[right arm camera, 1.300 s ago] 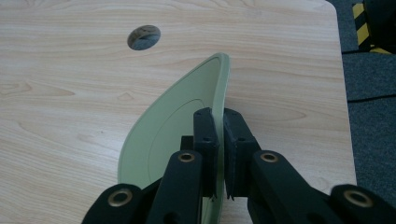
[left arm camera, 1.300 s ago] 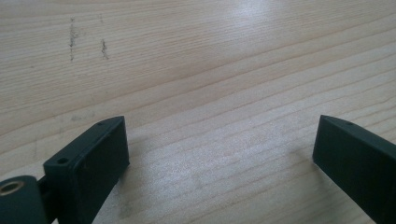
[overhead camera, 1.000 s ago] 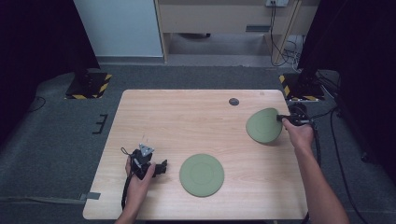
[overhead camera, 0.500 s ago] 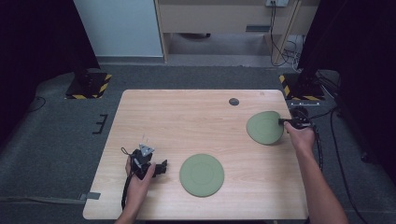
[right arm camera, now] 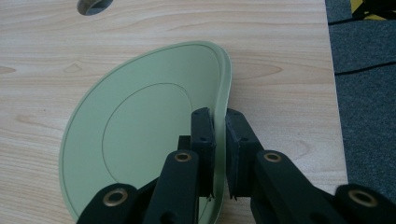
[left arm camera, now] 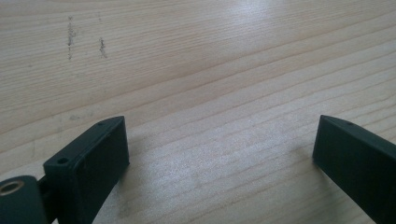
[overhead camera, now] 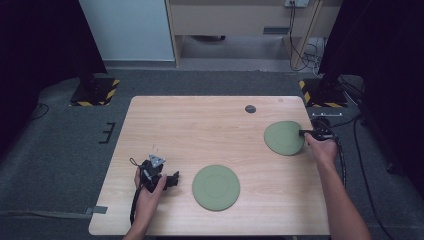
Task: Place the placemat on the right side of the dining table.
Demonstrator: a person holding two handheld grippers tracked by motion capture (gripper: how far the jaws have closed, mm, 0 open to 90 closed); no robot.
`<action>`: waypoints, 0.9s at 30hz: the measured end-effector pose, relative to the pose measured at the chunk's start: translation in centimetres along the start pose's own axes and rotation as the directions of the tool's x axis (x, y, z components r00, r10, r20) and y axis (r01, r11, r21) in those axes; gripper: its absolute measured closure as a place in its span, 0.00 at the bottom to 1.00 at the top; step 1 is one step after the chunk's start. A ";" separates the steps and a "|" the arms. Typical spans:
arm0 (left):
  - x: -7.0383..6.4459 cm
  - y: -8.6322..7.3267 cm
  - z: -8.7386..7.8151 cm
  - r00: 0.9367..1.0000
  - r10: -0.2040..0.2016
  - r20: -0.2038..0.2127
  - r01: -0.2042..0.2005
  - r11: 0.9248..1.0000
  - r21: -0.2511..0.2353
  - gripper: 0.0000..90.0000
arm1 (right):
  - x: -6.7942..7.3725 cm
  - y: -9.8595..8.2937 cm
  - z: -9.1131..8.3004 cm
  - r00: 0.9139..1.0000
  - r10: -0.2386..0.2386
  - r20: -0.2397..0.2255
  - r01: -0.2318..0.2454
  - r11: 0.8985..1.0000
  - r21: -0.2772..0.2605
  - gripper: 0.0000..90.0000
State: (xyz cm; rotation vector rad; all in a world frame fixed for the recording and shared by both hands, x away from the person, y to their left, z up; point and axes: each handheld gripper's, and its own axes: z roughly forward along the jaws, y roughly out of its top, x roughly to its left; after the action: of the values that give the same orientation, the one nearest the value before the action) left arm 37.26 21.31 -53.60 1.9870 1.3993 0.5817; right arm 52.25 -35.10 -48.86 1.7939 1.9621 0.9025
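Note:
Two flat green plates are on the wooden table point(overhead camera: 200, 125). One green plate point(overhead camera: 216, 187) lies flat near the front middle. The other green plate point(overhead camera: 283, 137) point(right arm camera: 144, 135) is at the right, its edge pinched and bent upward between the jaws of my right gripper point(overhead camera: 306, 133) point(right arm camera: 219, 154), which is shut on its rim. My left gripper point(overhead camera: 172, 180) point(left arm camera: 219, 144) rests at the front left, just left of the front plate, jaws wide open over bare wood with nothing between them.
A small dark round hole point(overhead camera: 250, 108) point(right arm camera: 93, 4) sits in the table near the far edge. The table's right edge point(right arm camera: 334, 93) lies close beside the held plate, with grey floor and cables beyond. A cable trails from each gripper.
The right plate has come down from a tilted, lifted pose toward the table and shifted slightly right. The left gripper and front plate have stayed still.

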 end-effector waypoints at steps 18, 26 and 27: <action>0.0 0.0 0.0 1.000 0.004 0.001 -0.004 1.000 0.004 0.04 | -0.4 -0.4 0.5 1.000 0.010 0.017 -0.010 1.000 0.006 0.88; 0.0 0.0 0.0 1.000 0.005 0.002 -0.005 1.000 0.005 0.03 | -0.7 -0.6 0.8 0.999 0.024 0.020 -0.024 1.000 0.008 0.86; 0.0 0.0 0.0 1.000 0.004 0.003 -0.005 1.000 0.005 0.03 | -0.7 -0.6 0.8 0.999 0.026 0.022 -0.026 1.000 0.008 0.85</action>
State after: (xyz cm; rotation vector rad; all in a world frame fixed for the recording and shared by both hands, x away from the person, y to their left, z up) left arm 37.28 21.28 -53.60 1.9945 1.3963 0.5781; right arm 52.37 -35.64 -50.00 1.8299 1.9364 0.8806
